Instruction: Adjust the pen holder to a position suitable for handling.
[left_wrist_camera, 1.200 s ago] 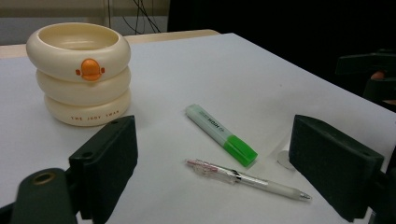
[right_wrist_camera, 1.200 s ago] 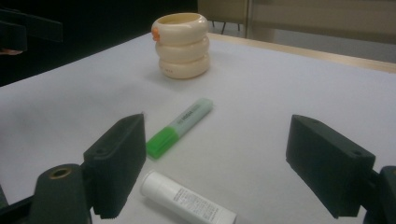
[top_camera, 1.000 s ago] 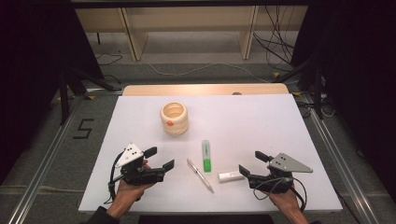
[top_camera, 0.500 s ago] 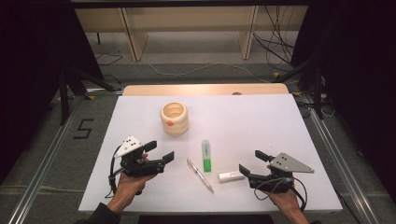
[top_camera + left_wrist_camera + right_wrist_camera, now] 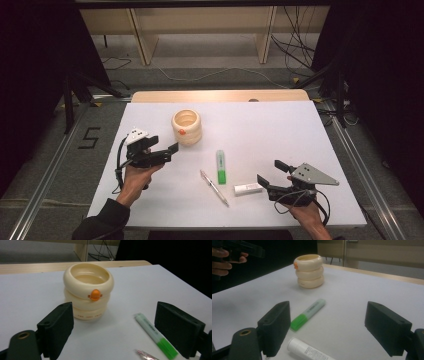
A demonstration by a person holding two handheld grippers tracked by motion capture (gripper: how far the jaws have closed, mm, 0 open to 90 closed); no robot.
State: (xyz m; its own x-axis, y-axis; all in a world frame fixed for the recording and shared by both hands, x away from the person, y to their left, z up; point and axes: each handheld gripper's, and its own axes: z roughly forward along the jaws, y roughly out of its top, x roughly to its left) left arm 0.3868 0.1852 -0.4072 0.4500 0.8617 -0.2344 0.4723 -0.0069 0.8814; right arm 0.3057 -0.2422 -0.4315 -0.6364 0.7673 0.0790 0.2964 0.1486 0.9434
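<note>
Reaching for the ringed cream pot

Closing on the cream-coloured ribbed plastic pot with an orange button on its side (image 5: 186, 127), we take it as our landmark: it stands upright on the white table sheet (image 5: 280, 130), towards the far left of centre. We judge it light, stiff and smooth, so a grip across a groove between two rings should slip less than one on the bulging rim. Our left gripper (image 5: 169, 152) hovers just near-left of the pot, jaws spread wide and empty, facing it. Near-right of the pot lie a green-capped highlighter (image 5: 220, 167) and a clear slim pen (image 5: 214, 186); farther near-right, a white tube-shaped stick (image 5: 248, 188). Beyond that stick, our right gripper (image 5: 267, 173) waits with jaws wide and empty.
</note>
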